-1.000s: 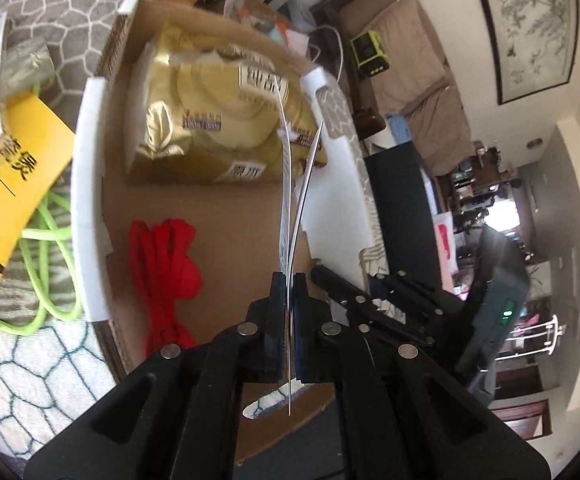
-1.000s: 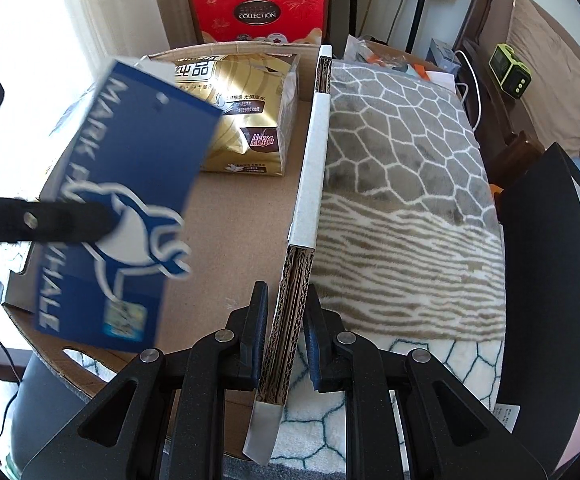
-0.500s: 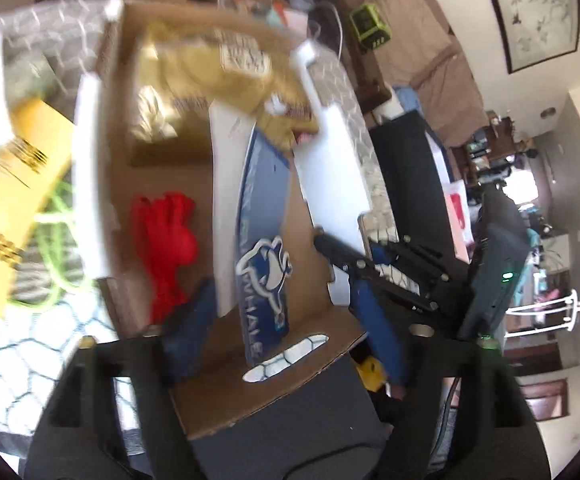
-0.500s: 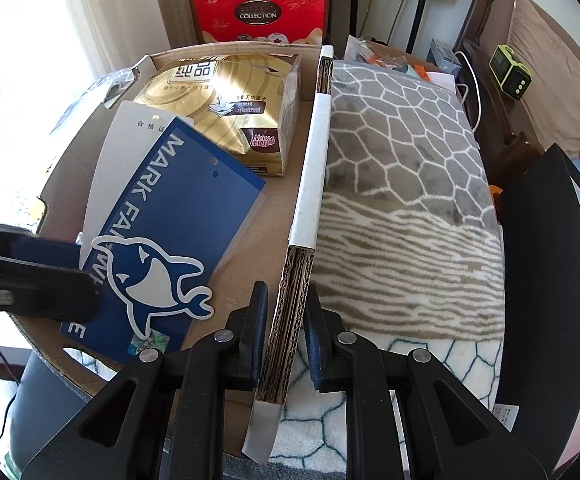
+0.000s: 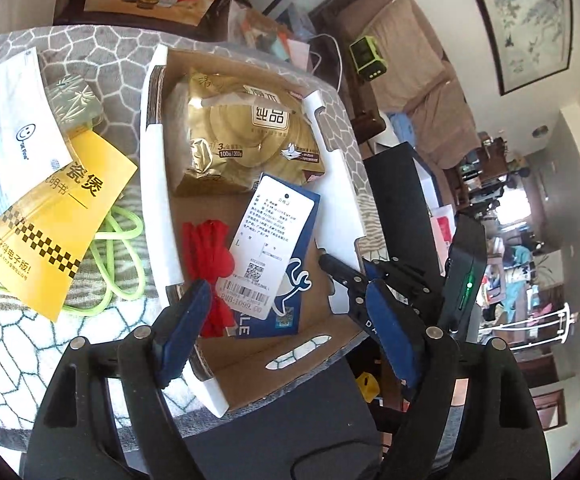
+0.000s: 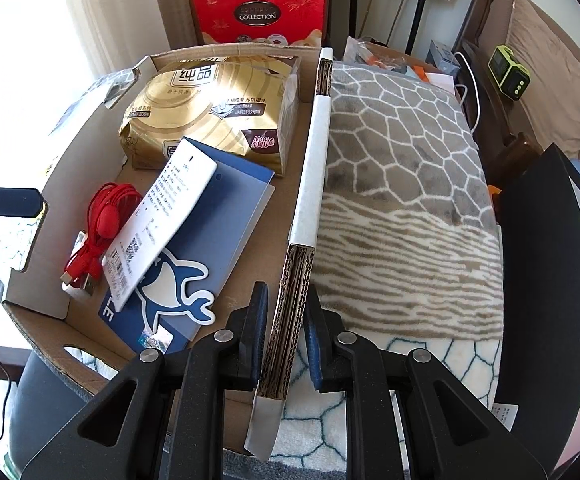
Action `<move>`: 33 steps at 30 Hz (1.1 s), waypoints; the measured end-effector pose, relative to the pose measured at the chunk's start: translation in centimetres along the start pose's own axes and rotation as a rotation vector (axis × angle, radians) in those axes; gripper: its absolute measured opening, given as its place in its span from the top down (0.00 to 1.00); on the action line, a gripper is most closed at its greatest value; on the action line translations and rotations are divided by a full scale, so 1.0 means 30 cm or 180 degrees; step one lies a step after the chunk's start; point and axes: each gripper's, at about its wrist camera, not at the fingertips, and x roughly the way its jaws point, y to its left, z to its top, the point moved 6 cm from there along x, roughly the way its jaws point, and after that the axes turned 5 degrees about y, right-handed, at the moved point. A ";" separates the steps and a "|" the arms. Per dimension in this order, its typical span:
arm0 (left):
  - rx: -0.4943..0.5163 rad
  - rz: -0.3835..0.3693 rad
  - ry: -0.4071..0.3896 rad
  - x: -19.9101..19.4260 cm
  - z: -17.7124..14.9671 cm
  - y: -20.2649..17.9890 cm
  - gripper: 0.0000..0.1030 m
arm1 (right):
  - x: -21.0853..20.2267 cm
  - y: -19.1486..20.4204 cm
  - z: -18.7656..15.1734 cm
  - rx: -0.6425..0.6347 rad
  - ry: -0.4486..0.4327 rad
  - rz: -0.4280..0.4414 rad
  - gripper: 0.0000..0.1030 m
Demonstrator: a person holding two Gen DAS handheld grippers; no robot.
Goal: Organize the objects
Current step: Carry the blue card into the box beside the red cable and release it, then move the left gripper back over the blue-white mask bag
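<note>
Left wrist view: the left gripper tilts down over the near end of the cardboard box, its jaws wide apart and still opening, with nothing between them. Below lie the blue whale tag and the white price tag overlapping it, flat on the box floor, between the red cable and the right wall. The gold tissue pack fills the far end. Bare cardboard shows only near the front cut-out handle. Outside the left wall, a yellow leaflet, a green cord and a white pouch lie on the patterned blanket. The right gripper is partly hidden behind the left one's finger.

Right wrist view: the right gripper points steeply down, jaws clamped on the box's right wall, which stands upright between box and blanket. The tags lean against the tissue pack; the red cable sits just left. The left gripper's fingertip enters at the frame's left edge, mostly cut off.
</note>
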 end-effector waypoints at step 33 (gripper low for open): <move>-0.1112 0.0645 -0.0831 -0.337 0.163 0.660 0.17 | -0.004 -0.006 0.000 -0.0028 -0.0010 -0.0044 0.84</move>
